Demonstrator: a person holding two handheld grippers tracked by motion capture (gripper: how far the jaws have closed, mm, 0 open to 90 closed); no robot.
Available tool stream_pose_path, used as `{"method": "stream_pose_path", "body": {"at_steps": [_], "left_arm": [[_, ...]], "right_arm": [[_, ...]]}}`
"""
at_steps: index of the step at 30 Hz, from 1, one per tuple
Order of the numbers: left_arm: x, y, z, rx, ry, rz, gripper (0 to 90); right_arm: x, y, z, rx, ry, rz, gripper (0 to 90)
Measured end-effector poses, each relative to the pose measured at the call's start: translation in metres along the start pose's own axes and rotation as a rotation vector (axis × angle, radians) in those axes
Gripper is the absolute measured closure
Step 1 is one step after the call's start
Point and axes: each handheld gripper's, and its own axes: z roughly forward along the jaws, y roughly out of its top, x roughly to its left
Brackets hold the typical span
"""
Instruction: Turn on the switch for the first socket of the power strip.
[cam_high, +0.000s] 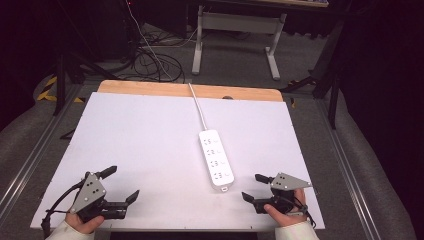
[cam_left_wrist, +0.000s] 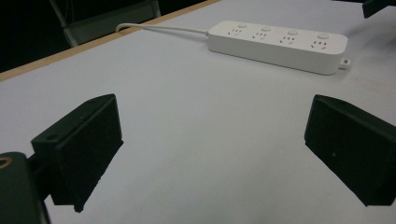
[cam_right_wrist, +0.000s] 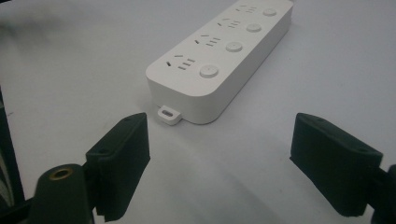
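Observation:
A white power strip (cam_high: 216, 159) with several sockets and round buttons lies on the white table (cam_high: 140, 145), right of centre, its cord (cam_high: 196, 106) running to the far edge. My left gripper (cam_high: 123, 183) rests open at the near left corner, well left of the strip, with nothing between its jaws. The strip (cam_left_wrist: 278, 45) lies far ahead of it in the left gripper view (cam_left_wrist: 212, 154). At the near right my right gripper (cam_high: 255, 187) stands open just beside the strip's near end. Its jaws frame the strip's end (cam_right_wrist: 219, 60) and small tab in the right gripper view (cam_right_wrist: 219, 163).
A wooden strip (cam_high: 190, 91) borders the table's far edge. Beyond it stand a white desk frame (cam_high: 235, 30) and loose cables (cam_high: 150, 60) on the grey floor. Metal rails (cam_high: 30, 160) run along both sides of the table.

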Motion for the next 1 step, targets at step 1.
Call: {"method": "stream_pose_path", "body": {"at_steps": [1], "left_arm": [[0.0005,-0.0001,-0.0001,-0.001,-0.002,-0.007,4.6]], "right_arm": [[-0.0002,0.0,-0.0002,-0.001,-0.002,0.001,20.4]]}}
